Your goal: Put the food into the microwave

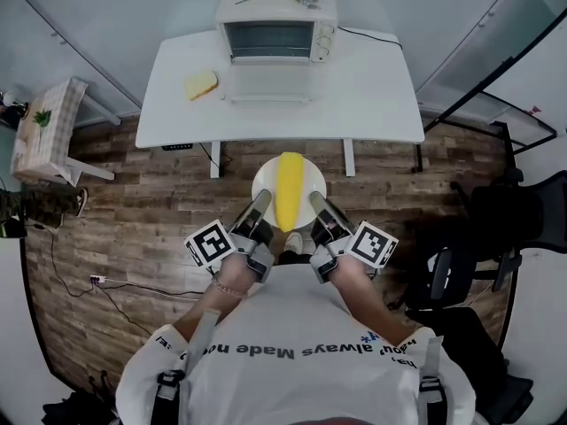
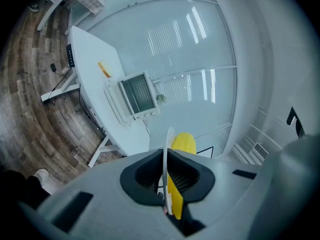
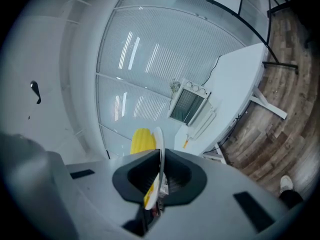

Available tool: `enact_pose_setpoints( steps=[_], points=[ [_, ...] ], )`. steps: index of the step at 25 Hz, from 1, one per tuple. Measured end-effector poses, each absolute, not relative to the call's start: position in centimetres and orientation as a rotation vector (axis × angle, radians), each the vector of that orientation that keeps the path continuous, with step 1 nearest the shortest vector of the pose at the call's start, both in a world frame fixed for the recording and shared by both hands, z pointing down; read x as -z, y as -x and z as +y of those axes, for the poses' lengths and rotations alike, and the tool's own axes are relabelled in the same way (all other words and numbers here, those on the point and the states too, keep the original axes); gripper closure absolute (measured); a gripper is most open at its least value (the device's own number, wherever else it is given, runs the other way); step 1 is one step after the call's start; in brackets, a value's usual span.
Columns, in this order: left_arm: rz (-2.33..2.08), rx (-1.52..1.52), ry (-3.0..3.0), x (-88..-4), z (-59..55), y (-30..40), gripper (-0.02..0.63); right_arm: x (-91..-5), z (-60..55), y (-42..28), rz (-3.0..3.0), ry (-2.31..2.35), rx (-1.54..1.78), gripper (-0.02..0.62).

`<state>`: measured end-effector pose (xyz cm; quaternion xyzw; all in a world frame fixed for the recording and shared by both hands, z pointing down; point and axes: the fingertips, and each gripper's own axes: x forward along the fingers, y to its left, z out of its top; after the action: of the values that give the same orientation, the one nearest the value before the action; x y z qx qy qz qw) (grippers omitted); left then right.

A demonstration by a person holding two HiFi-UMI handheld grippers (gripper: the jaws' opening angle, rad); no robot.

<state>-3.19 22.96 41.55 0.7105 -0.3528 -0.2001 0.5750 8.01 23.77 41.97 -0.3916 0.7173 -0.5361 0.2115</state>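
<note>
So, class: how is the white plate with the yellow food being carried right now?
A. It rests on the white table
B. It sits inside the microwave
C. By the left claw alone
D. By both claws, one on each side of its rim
D: the left claw and the right claw are each shut on the rim of the plate, which carries the corn above the floor, short of the table.

Floor [image 1: 133, 228] wood planks; table [image 1: 372, 96] smooth, matt; plate [image 1: 262, 189] glossy.
</note>
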Motion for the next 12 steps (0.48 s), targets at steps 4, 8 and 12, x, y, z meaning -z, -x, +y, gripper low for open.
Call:
enact_pose_setpoints(
  steps=[4, 8, 12],
  points=[
    [-0.810, 0.514, -1.658, -41.3, 21.2, 2.0, 0.581, -41.6, 21.7, -8.7, 2.022, 1.045, 1.466, 0.572],
    [-0.867, 0.451, -1.647, -42.6, 20.0, 2.2, 0.581, -42.7, 20.5, -9.4, 1.993, 1.083, 1.517, 0.572],
    [-0.830, 0.489, -1.646, -42.4, 18.0, 1.7, 0.581, -42.6, 18.5, -9.2, 2.003, 1.055, 1.494, 0.572]
  ],
)
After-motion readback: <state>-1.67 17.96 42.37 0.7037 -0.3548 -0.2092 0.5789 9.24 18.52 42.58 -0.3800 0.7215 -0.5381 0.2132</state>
